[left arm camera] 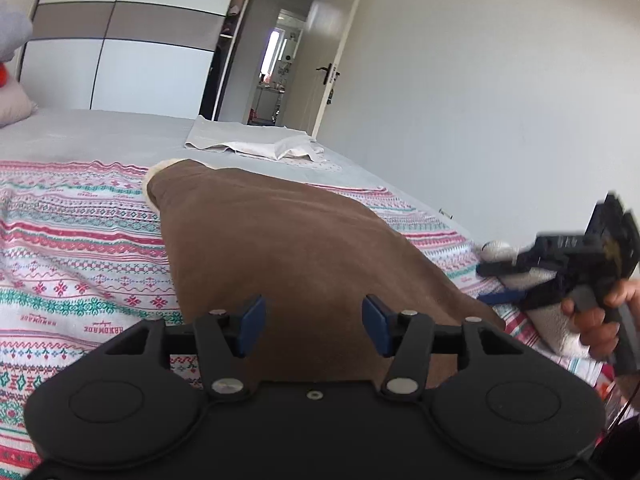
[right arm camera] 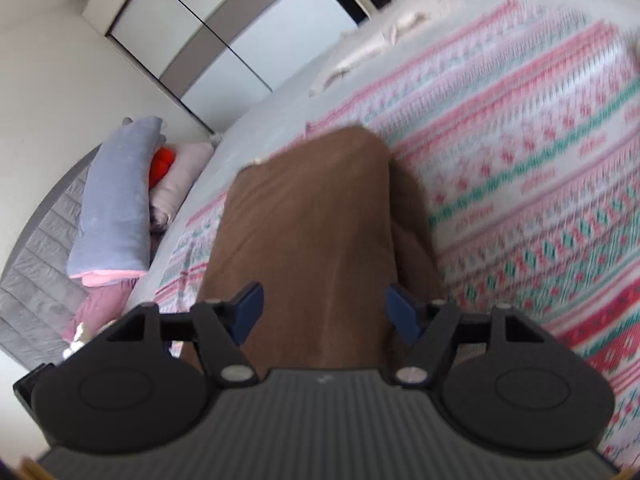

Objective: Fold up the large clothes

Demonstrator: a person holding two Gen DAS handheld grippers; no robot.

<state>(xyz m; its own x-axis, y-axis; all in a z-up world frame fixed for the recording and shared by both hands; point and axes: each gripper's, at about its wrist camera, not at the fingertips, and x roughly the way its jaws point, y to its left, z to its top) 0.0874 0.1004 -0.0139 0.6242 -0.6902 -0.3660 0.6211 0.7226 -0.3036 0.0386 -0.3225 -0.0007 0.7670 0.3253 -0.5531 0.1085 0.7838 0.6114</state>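
Observation:
A brown fleece garment (left arm camera: 280, 248) with a cream lining lies lengthwise on the patterned bedspread (left arm camera: 80, 248). My left gripper (left arm camera: 314, 326) is open and empty, its blue pads just above the garment's near end. In the right wrist view the same brown garment (right arm camera: 312, 232) runs away from my right gripper (right arm camera: 324, 312), which is open with nothing between its pads. The right gripper also shows in the left wrist view (left arm camera: 560, 264), held by a hand at the bed's right edge, blurred.
A folded white cloth (left arm camera: 256, 142) lies on the grey sheet at the far end of the bed. Pillows and a grey-blue cushion (right arm camera: 116, 200) are piled by the headboard. A wardrobe (left arm camera: 132, 40) and an open door (left arm camera: 332, 64) stand beyond the bed.

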